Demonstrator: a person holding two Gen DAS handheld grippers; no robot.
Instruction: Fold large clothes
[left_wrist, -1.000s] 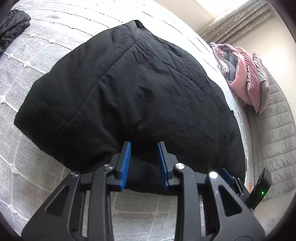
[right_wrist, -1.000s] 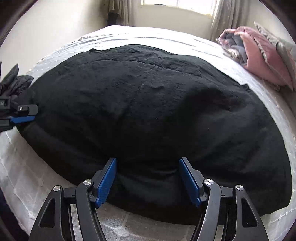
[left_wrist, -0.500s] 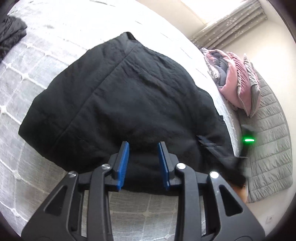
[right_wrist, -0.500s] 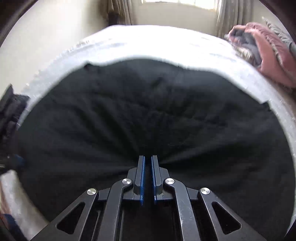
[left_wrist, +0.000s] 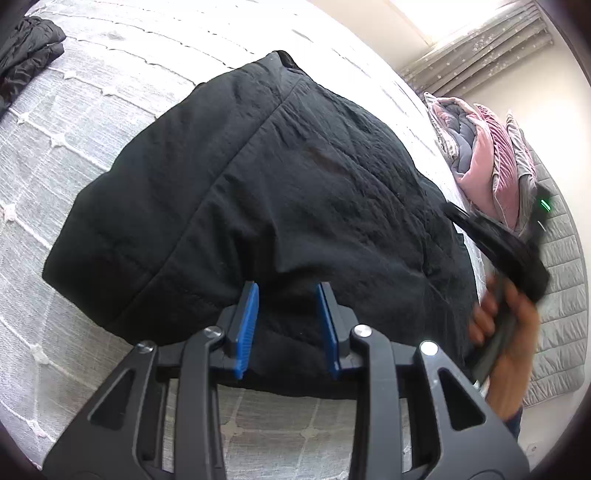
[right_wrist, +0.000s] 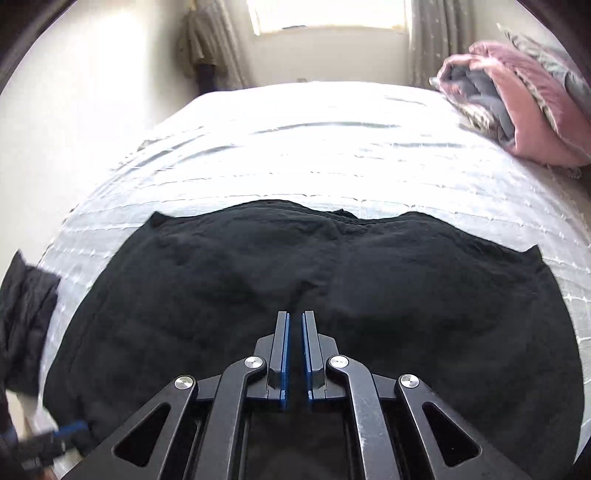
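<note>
A large black padded garment (left_wrist: 277, 184) lies spread on the white bedspread (left_wrist: 74, 110). My left gripper (left_wrist: 288, 325) is shut on its thick near edge, and the fabric bunches between the blue pads. My right gripper (right_wrist: 295, 315) is shut on a thin fold of the same garment (right_wrist: 221, 295), and creases run toward its tips. Its jaws are opening only a touch, with the fabric still pinched between them. In the left wrist view, a hand (left_wrist: 509, 325) holds the blurred right gripper (left_wrist: 458, 218) over the garment's right side.
A pink and grey bedding pile (right_wrist: 517, 110) sits at the bed's far right. Another dark garment (left_wrist: 26, 48) lies at the left edge of the bed. Bare bedspread (right_wrist: 314, 147) stretches beyond the black garment to the window. A grey quilted mat (left_wrist: 554, 332) lies right of the bed.
My right gripper shut on the garment's near edge, then rose and carried the fold forward over the garment. More bare bed now shows beyond it. The left gripper stayed put.
</note>
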